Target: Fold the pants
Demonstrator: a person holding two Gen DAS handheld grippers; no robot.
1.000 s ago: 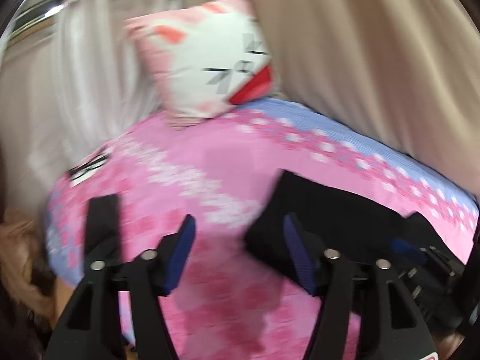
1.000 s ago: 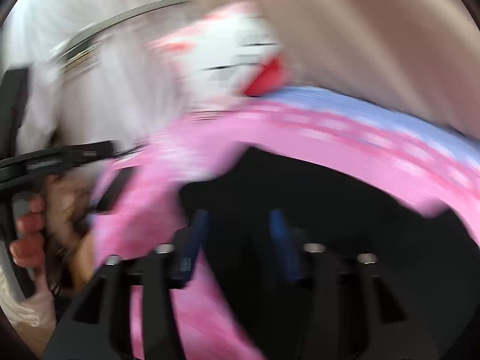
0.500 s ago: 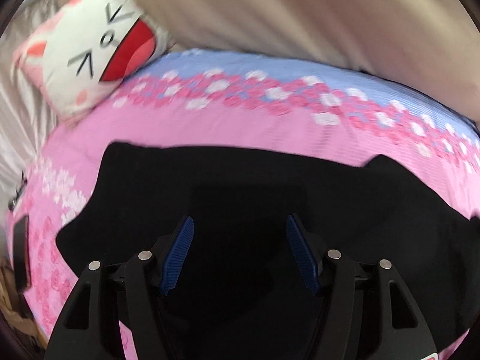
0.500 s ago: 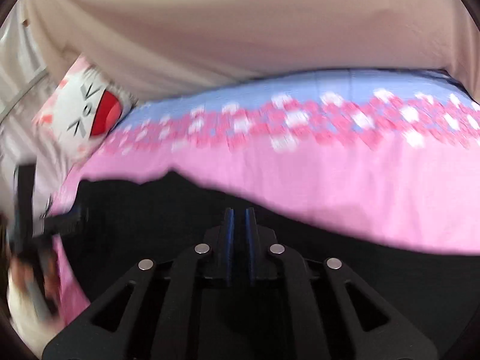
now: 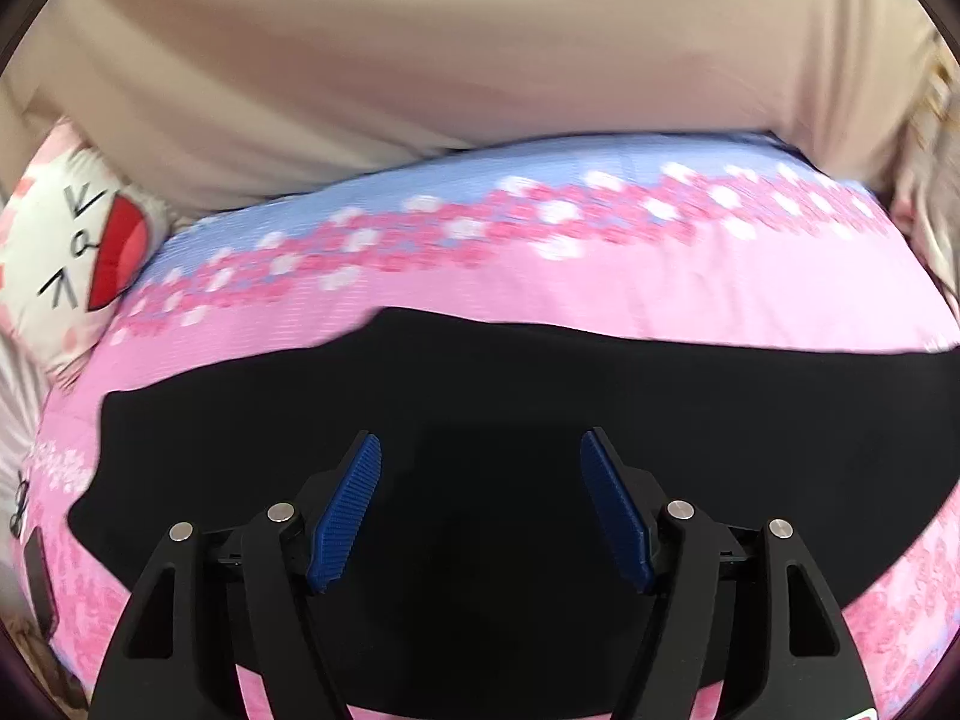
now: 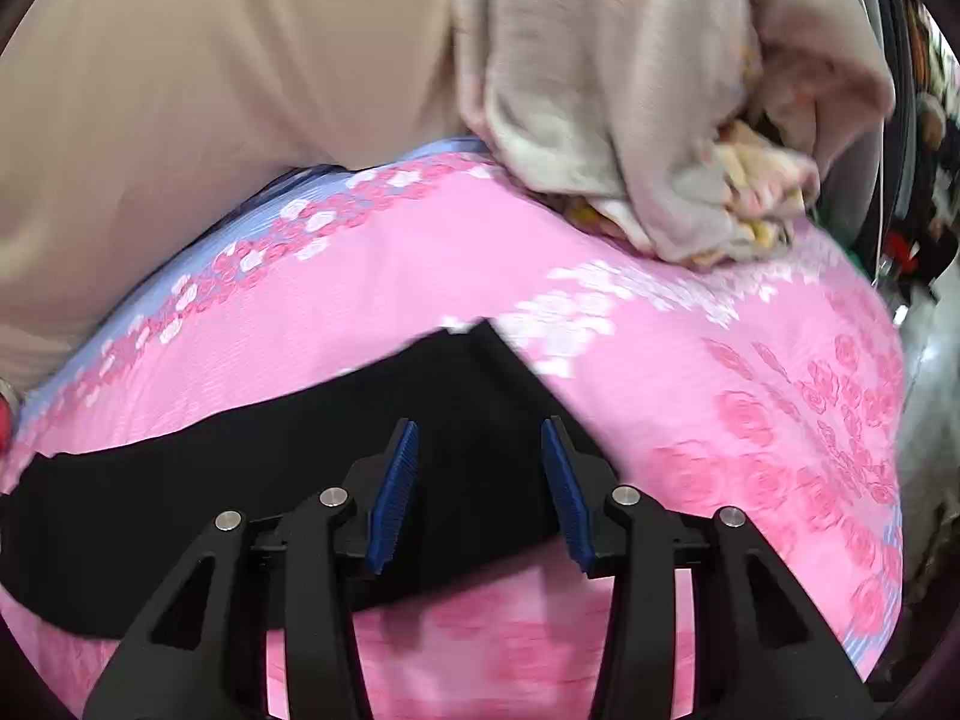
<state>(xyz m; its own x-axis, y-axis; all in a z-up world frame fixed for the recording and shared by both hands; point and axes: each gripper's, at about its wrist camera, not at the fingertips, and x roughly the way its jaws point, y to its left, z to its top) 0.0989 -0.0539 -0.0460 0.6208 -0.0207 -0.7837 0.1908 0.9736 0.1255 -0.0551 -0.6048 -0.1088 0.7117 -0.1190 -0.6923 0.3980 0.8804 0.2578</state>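
Between the blue pads (image 5: 345, 507) of the left gripper (image 5: 480, 507), low in the left wrist frame: jaws spread wide, grasping nothing, only black cloth showing in the gap. Just beyond and on both sides, the pants (image 5: 480, 396), spread flat as a broad dark band across the middle and lower frame, long axis running left to right, one end tapering toward the lower left, the other passing off the right edge. Farther up, the pink flowered bedsheet (image 5: 600, 294), then a cartoon-face pillow (image 5: 66, 252) at the left edge and a beige curtain (image 5: 420, 48) filling the top.

Low centre of the right wrist frame: right gripper (image 6: 480, 492), likewise released, pads parted, empty. Beneath and ahead, the same pants (image 6: 270, 450), here ending in a corner just above the tips, the rest stretching off to the lower left. Upper right, a crumpled beige blanket (image 6: 660, 150) on the sheet (image 6: 720, 390).

Likely judgement: right tongs nearer a garment end, left over mid-length; next fold probably along the long axis, carrying one end toward the other.
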